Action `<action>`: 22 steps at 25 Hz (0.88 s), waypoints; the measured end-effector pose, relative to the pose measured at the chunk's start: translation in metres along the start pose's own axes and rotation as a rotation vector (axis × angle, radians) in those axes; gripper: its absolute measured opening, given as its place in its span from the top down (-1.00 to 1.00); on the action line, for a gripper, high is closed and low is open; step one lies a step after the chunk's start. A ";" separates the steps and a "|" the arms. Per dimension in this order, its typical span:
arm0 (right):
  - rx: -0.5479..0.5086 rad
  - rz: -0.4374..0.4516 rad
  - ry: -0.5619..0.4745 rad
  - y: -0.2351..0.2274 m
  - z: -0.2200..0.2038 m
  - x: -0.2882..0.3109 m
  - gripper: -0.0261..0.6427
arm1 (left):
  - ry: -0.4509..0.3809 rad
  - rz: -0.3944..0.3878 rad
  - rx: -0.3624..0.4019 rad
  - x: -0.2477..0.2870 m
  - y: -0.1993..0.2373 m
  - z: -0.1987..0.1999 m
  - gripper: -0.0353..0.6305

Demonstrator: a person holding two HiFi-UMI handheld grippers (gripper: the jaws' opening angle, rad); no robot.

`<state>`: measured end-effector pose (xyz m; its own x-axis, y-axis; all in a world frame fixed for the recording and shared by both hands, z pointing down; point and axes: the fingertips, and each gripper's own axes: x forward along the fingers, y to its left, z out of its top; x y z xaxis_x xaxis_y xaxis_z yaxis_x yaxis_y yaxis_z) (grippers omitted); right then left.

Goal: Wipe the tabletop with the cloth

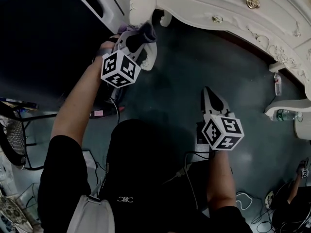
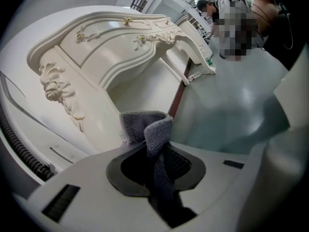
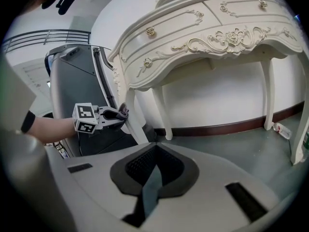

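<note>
Approach: left gripper (image 1: 142, 37) clamps cloth (image 2: 146, 127) near table (image 3: 207, 33) leg; right gripper (image 1: 210, 97) closed, empty — next, raise cloth onto its top.

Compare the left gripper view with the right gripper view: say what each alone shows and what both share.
Left gripper view only: a person beyond the table. Right gripper view only: the left gripper seen from outside, with its cube and the forearm behind it, and the right gripper, shut and empty. Both: the table, the floor and the cloth pinched in the left gripper's fingers.
</note>
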<state>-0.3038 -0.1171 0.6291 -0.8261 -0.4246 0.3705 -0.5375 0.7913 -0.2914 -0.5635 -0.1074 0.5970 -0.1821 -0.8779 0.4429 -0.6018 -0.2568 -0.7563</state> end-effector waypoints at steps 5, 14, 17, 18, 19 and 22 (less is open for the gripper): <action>-0.016 -0.024 -0.003 -0.005 0.003 -0.007 0.91 | 0.034 -0.055 -0.028 0.021 -0.032 -0.023 0.66; -0.068 -0.059 0.012 -0.008 0.002 -0.021 0.91 | 0.096 -0.085 -0.056 0.070 -0.095 -0.065 0.66; -0.073 -0.082 0.014 -0.014 0.002 -0.028 0.91 | 0.116 -0.112 -0.104 0.084 -0.111 -0.072 0.66; -0.075 -0.086 0.014 -0.015 0.002 -0.030 0.91 | 0.120 -0.113 -0.130 0.087 -0.113 -0.073 0.66; -0.076 -0.088 0.013 -0.016 0.002 -0.031 0.91 | 0.120 -0.110 -0.167 0.087 -0.115 -0.073 0.66; -0.078 -0.088 0.017 -0.015 0.000 -0.034 0.91 | 0.100 -0.103 -0.306 0.079 -0.115 -0.067 0.66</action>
<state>-0.2678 -0.1151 0.6209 -0.7730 -0.4870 0.4067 -0.5923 0.7836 -0.1875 -0.5609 -0.1200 0.7507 -0.1741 -0.8058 0.5660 -0.8239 -0.1957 -0.5320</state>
